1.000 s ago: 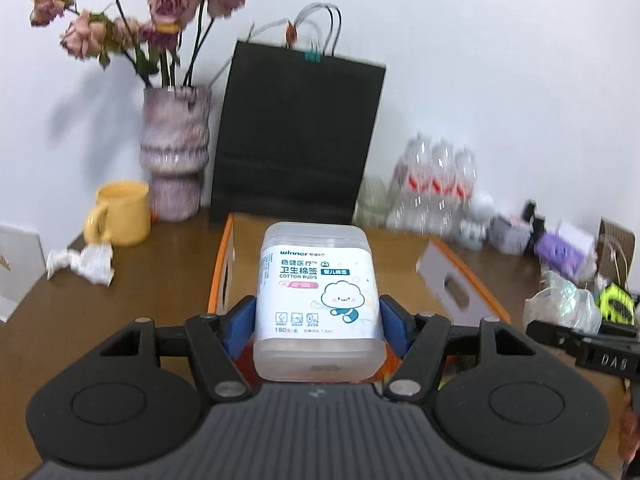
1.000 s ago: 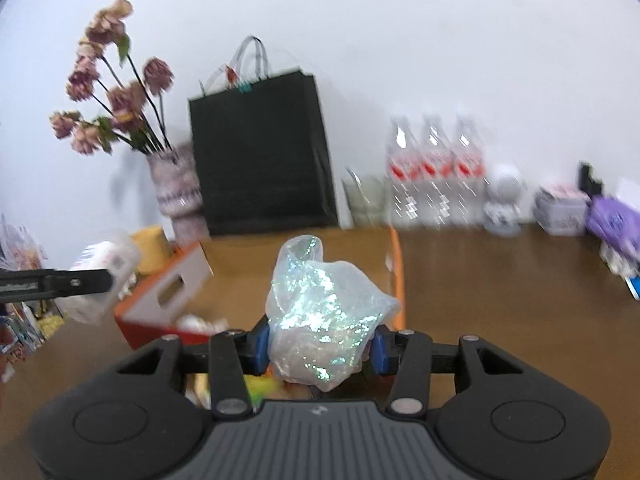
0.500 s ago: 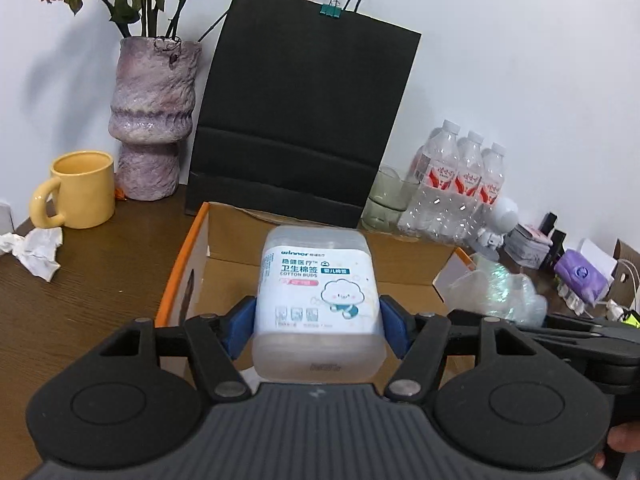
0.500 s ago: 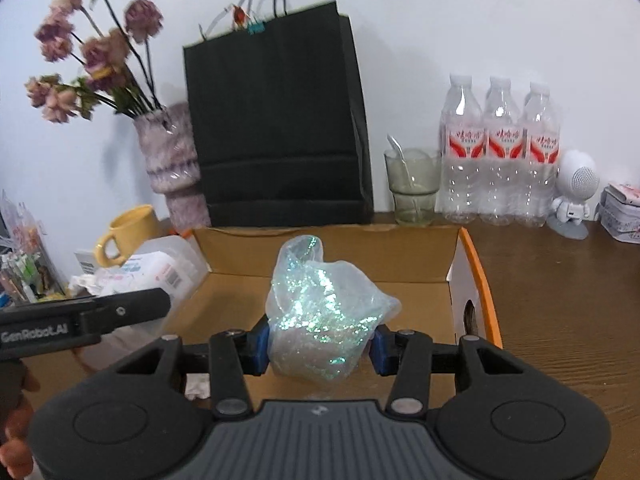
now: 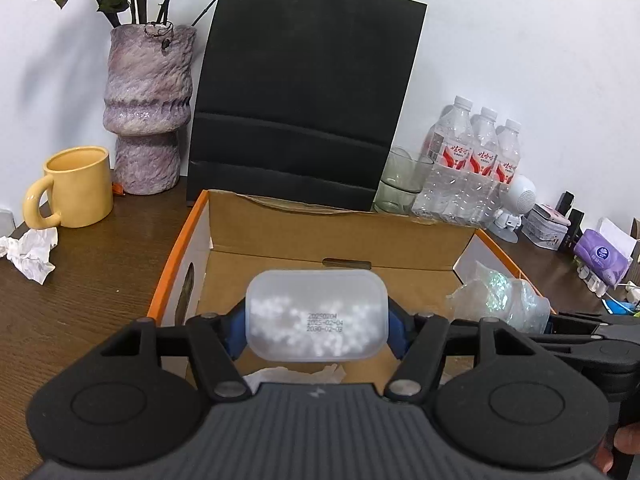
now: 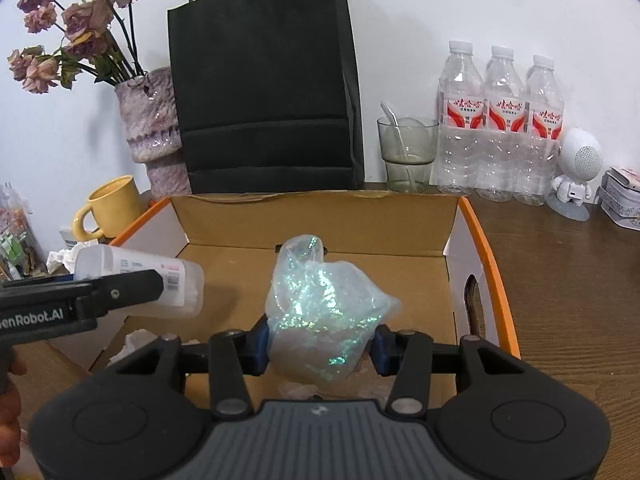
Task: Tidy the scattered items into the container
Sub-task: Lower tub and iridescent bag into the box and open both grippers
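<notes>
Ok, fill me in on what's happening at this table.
A person is tidying items into the cardboard box. The left gripper holds a plastic tub of cotton buds over the box; the right gripper holds a crumpled iridescent plastic bag over it too. Neither is released yet. Crumpled paper already lies inside.

- A plain white wall (image 6: 420, 8) runs behind my bench (image 6: 568, 280), evenly lit, catching soft shadows.
- The bench is dark brown wood grain.
- A black paper bag (image 5: 304, 92) and a mottled purple vase (image 5: 148, 108) stand against the wall.
</notes>
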`<state>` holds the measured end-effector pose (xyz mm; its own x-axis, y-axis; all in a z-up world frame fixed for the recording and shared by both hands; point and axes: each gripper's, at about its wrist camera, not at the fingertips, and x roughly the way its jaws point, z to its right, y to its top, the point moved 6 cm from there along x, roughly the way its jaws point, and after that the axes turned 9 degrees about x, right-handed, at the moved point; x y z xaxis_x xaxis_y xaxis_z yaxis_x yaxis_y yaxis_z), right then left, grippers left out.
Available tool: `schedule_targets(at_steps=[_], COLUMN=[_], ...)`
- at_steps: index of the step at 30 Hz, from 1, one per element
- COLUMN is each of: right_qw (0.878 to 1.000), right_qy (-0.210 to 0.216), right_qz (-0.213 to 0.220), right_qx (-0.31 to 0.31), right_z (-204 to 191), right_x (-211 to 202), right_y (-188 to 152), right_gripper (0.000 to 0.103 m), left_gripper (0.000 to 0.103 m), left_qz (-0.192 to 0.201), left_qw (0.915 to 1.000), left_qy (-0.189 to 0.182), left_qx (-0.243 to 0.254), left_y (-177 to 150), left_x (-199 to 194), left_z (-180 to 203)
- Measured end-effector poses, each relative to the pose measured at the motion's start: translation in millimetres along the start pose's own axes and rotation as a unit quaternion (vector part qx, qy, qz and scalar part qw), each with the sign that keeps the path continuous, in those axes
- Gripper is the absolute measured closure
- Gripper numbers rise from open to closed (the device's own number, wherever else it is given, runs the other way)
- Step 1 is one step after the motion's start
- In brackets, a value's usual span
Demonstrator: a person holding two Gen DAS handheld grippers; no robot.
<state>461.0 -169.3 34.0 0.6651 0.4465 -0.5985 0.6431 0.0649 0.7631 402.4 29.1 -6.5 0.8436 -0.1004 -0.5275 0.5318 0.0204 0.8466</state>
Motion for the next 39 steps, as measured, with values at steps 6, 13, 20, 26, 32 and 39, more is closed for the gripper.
schedule_targets(at_steps=[6, 13, 20, 26, 32, 39], right_qw=[1.000, 0.999, 1.000, 1.000, 0.999, 0.998], right_qy=[-0.019, -0.027, -0.027, -0.023, -0.017, -0.003], right_qz=[-0.012, -0.016, -0.014, -0.004, 0.027, 0.060], right_qx=[0.000, 0.004, 0.008, 0.003, -0.008, -0.020], right_z=[1.9, 3.2, 3.3, -1.7, -9.2, -11.6], right_x=[4.0, 1.2, -1.6, -8.9, -35.2, -90.3], right_y=[-0.5, 1.5, 3.2, 5.7, 13.1, -1.5], right_gripper=[0.000, 0.000, 0.000, 0.000, 0.000, 0.000], left_gripper=[0.000, 0.000, 0.000, 0.000, 0.000, 0.000], left_qz=[0.000, -0.016, -0.012, -0.004, 0.031, 0.049], left_qw=[1.0000, 0.9994, 0.9995, 0.9997, 0.9989, 0.9985], left_qy=[0.008, 0.030, 0.028, 0.024, 0.025, 0.025], left_qx=[-0.001, -0.002, -0.005, -0.005, -0.024, -0.001], left_y=[2.5, 0.5, 1.8, 5.5, 13.3, -6.7], left_x=[-0.6, 2.0, -1.0, -7.6, -41.1, -101.0], left_z=[0.4, -1.4, -3.2, -2.1, -9.6, -11.0])
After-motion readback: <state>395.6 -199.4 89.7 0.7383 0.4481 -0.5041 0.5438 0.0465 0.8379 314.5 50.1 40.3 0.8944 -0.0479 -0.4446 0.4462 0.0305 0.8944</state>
